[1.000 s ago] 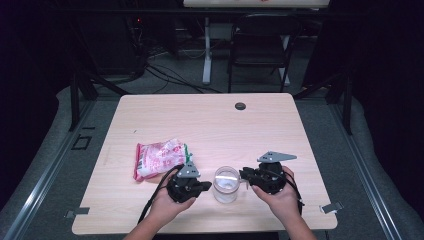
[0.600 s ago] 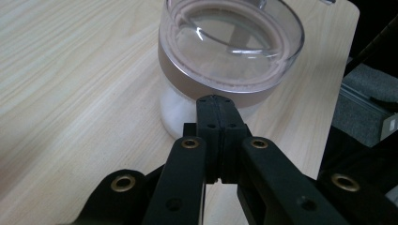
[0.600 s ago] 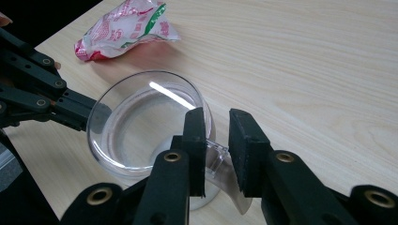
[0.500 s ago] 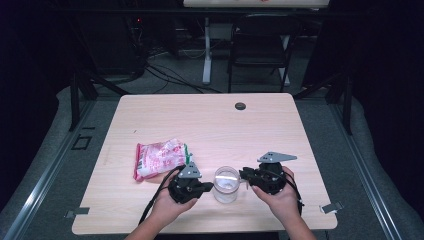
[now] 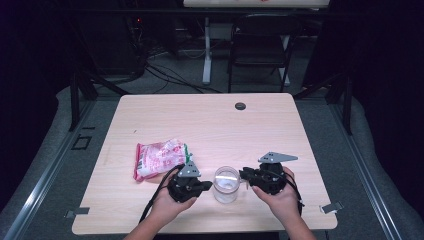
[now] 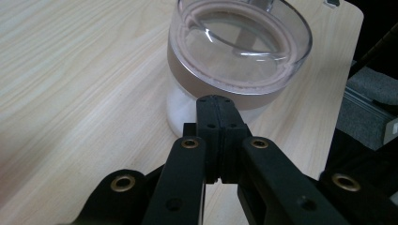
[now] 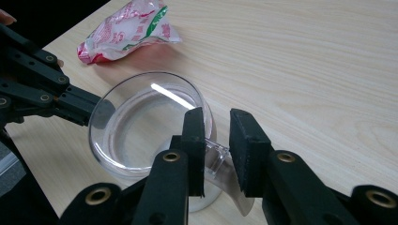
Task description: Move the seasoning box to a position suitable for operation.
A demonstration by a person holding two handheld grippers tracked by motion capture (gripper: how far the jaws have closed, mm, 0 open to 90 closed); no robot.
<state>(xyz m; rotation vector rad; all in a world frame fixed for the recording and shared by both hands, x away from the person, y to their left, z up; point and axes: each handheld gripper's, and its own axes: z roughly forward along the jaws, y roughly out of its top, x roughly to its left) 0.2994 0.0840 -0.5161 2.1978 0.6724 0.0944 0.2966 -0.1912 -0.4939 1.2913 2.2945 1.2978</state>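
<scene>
A clear glass mug (image 5: 226,184) stands near the table's front edge between my two grippers. My left gripper (image 5: 207,185) is shut with nothing in it. In the left gripper view its joined tips (image 6: 217,101) rest against the mug's side (image 6: 239,47), just under the rim. From the other side my right gripper (image 5: 243,175) reaches the mug. In the right gripper view its jaws (image 7: 216,117) straddle the mug's clear handle (image 7: 217,157) and close on it. That view also has the mug's rim (image 7: 141,126) and the left gripper (image 7: 89,110) touching it from the far side.
A red and white snack bag (image 5: 160,157) lies flat just left of the left hand, also seen in the right gripper view (image 7: 126,28). The wooden table (image 5: 210,125) has a black round cap (image 5: 240,106) near its far edge. A chair (image 5: 260,45) stands beyond it.
</scene>
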